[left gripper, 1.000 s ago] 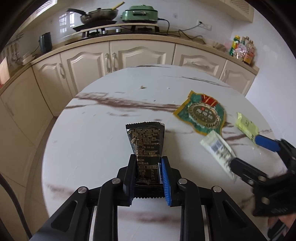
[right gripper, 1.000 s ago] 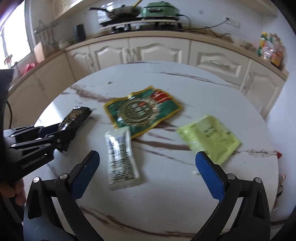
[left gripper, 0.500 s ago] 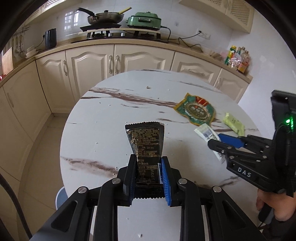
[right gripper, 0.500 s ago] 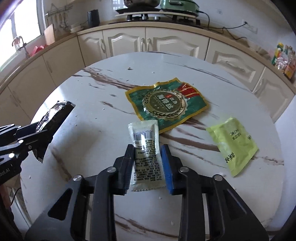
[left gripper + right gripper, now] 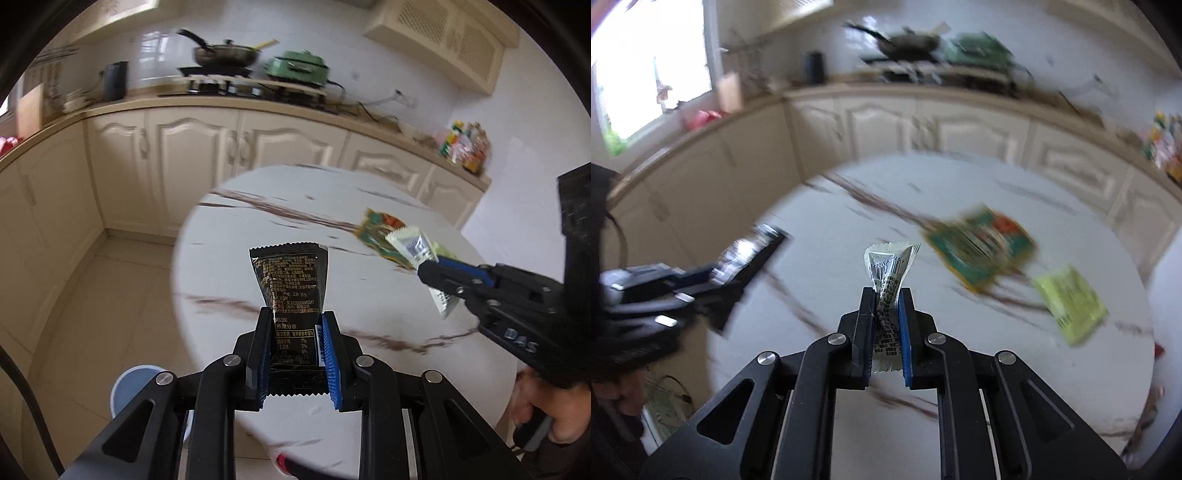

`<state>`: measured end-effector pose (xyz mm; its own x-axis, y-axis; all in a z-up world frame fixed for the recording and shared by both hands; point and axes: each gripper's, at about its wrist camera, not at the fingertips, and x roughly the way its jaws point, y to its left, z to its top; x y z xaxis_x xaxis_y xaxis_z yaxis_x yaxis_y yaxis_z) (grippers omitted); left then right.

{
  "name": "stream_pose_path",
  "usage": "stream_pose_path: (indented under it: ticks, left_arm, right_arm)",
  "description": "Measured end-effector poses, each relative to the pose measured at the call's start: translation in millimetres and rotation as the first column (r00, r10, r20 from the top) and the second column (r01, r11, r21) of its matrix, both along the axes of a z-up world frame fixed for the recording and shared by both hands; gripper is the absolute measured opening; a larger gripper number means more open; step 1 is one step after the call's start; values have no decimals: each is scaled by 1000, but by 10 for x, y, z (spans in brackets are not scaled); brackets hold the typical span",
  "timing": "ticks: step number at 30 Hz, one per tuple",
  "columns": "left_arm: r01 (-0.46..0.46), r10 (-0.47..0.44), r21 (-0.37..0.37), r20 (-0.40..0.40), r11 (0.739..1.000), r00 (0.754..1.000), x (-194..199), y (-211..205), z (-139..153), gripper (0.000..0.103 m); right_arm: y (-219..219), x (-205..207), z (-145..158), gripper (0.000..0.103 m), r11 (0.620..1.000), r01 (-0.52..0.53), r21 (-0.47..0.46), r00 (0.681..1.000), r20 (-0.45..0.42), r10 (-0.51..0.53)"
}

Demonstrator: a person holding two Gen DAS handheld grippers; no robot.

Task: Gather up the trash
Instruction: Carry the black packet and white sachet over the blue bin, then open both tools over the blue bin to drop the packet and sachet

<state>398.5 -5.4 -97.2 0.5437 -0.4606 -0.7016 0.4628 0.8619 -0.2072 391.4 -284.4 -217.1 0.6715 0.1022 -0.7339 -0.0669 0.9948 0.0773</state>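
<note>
My left gripper is shut on a black snack wrapper and holds it up above the near edge of the round marble table. My right gripper is shut on a crumpled white sachet, lifted off the table; the sachet also shows in the left wrist view. A green and gold packet and a yellow-green sachet lie flat on the table's right side. The left gripper with the black wrapper shows at the left of the right wrist view.
A round blue-rimmed bin stands on the floor below the table's near left edge. Cream cabinets and a counter with a stove and pan run behind the table. Bottles stand on the counter at right.
My right gripper closed on the white sachet and lifted it off the table. Both grippers rose and pulled back from the table; the left one still holds the black wrapper.
</note>
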Motion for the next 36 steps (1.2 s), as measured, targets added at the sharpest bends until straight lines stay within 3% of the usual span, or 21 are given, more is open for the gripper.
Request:
stream_pose_path:
  ticks: [5, 9, 12, 17, 22, 27, 32, 36]
  left_arm:
    - [-124, 124, 3, 23, 992, 992, -30, 749, 127, 21]
    - [-248, 248, 34, -1, 968, 969, -8, 1409, 42, 21]
    - [-329, 333, 68, -59, 942, 941, 45, 1889, -210, 21]
    - [-403, 417, 109, -185, 909, 890, 198, 2374, -761, 21]
    - [-409, 435, 150, -338, 900, 835, 467, 2573, -1506, 22]
    - [-385, 428, 189, -454, 903, 782, 813, 2608, -2171, 22]
    - [-359, 423, 224, -504, 906, 753, 1260, 2604, -2537, 24]
    - [-375, 462, 270, -503, 887, 730, 1640, 2681, -2654, 34]
  right_arm:
    - [783, 156, 201, 12, 989, -149, 6, 986, 69, 149]
    - [1488, 321, 86, 12, 964, -266, 19, 961, 84, 264]
    - [2022, 477, -175, 13, 936, -351, 21, 935, 50, 350]
    - [2703, 769, -948, 13, 899, -437, 22, 895, -93, 437]
    - [2952, 999, -1831, 13, 892, -450, 51, 858, -253, 447]
    - [2897, 1266, -2618, 13, 906, -410, 107, 817, -398, 417]
    - [2823, 1546, -3137, 14, 918, -365, 158, 792, -465, 395]
    - [2773, 1708, -3339, 15, 921, -351, 172, 782, -487, 389]
